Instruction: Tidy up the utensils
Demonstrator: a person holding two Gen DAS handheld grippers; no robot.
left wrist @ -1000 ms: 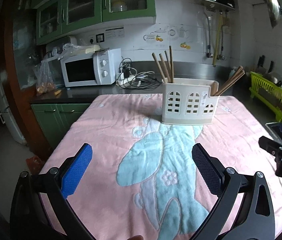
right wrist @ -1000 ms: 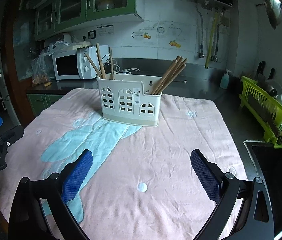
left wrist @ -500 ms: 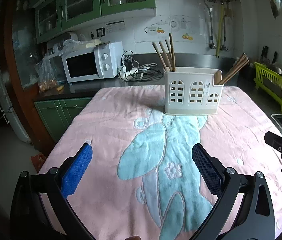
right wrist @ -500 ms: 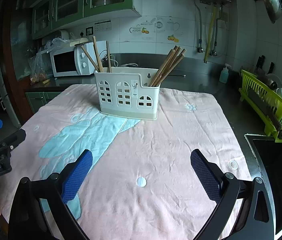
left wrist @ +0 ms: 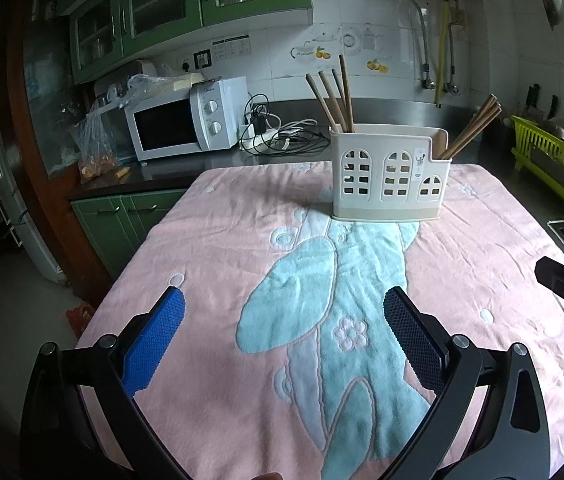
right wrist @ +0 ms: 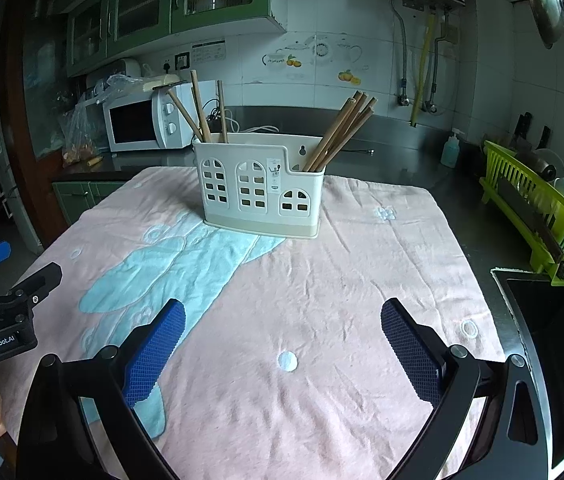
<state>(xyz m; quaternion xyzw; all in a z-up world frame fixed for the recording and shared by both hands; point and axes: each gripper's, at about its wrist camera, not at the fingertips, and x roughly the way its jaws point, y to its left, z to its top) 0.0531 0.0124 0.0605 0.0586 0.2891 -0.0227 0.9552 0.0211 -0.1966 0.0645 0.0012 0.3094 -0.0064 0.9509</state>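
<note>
Both claws are spread wide and hold nothing. The left claw (left wrist: 284,312) hangs low over the near part of the towel (left wrist: 242,240), and the right claw (right wrist: 282,320) does the same at its side; each has two black arms with blue pads of a rough, dotted rubber, good for gripping thin smooth sticks.

Straight ahead of both claws, well apart from them, stands the holder (right wrist: 260,188). It is a cream plastic box with a darker band at the foot and small arched windows cut in its front, probably so that water can dry out. Its wall steps down at the right end, where the lower compartment is.

The chopsticks are already inside it, in two groups. One group (right wrist: 202,108) stands in the left end and leans a little to the left. The other group (right wrist: 342,132) is in the low right compartment and leans to the right, because the sticks are long and rest on the rim. They look like plain brown wood, straight and slim.

The towel is pink and soft with a pale blue figure, wrinkled in places; I think it is there to stop things from sliding. Nothing loose lies on it, so the sorting seems finished, or nearly.
</note>
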